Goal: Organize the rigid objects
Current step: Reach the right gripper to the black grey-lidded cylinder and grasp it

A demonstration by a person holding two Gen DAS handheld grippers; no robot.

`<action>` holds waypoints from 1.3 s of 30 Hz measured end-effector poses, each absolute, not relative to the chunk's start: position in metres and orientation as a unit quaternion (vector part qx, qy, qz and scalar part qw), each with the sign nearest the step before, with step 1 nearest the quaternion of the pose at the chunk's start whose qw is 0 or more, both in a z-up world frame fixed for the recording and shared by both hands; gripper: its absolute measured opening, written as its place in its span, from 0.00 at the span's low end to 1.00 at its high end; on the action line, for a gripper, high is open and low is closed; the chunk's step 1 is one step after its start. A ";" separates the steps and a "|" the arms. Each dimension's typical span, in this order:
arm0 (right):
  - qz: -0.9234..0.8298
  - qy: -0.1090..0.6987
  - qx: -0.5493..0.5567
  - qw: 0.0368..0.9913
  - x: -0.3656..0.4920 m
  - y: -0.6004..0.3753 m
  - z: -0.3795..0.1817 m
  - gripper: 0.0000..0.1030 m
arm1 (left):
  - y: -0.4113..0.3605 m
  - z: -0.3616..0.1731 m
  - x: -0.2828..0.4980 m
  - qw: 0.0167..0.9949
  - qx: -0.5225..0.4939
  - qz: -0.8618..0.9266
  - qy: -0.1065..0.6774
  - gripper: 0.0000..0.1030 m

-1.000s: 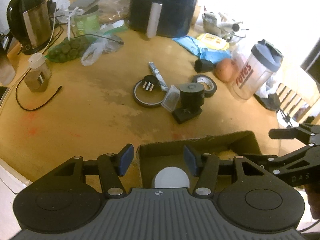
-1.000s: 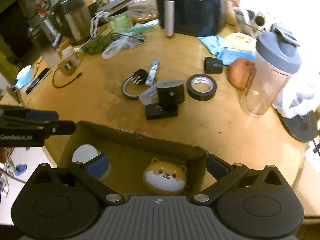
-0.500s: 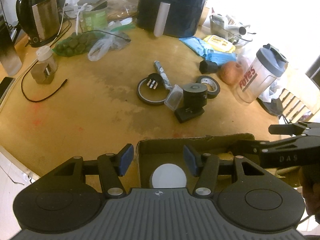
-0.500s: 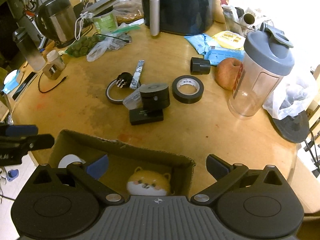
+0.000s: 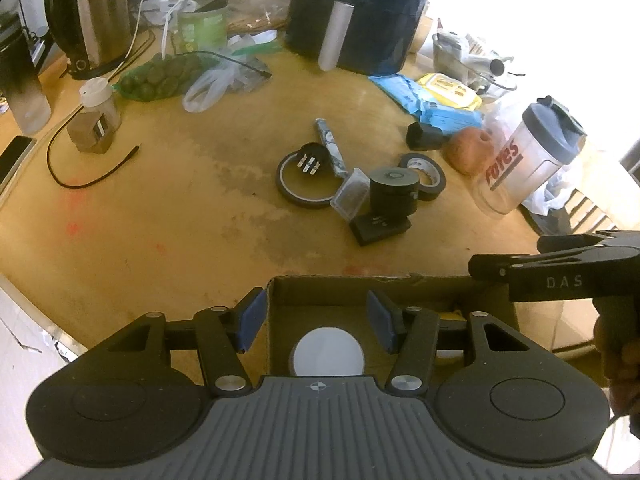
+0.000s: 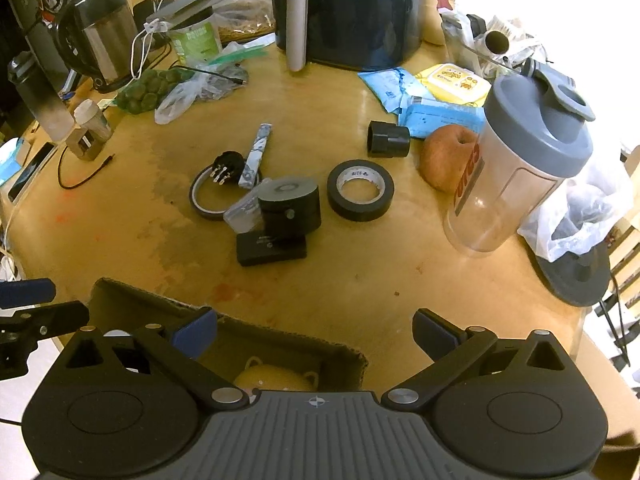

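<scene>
Right wrist: stick points away (slightly rightward).

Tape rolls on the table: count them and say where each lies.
2. The black tape roll lies flat left of the apple; the thin tape ring lies around the plug. More may be hidden.

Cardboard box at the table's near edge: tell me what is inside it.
Inside the cardboard box lie a white round disc and a yellow dog-faced toy, the toy mostly hidden behind the right gripper's body. The rest of the floor is covered.
</scene>
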State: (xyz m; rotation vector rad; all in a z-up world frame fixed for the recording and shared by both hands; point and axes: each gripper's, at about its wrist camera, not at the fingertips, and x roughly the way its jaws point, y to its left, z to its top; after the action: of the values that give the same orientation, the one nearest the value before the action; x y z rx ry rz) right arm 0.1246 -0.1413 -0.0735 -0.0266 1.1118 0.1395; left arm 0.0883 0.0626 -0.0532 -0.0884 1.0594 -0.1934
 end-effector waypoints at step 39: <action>0.129 0.512 -0.037 0.849 0.227 -0.101 -0.124 0.91 | 0.123 -0.055 0.063 0.856 -0.120 0.007 0.503 0.77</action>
State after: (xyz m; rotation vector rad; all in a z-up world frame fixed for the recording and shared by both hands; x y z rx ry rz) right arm 0.2267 -0.1013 -0.1240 -0.0789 1.0782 0.2725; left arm 0.0628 0.1230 -0.0553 -0.2516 1.0562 0.0156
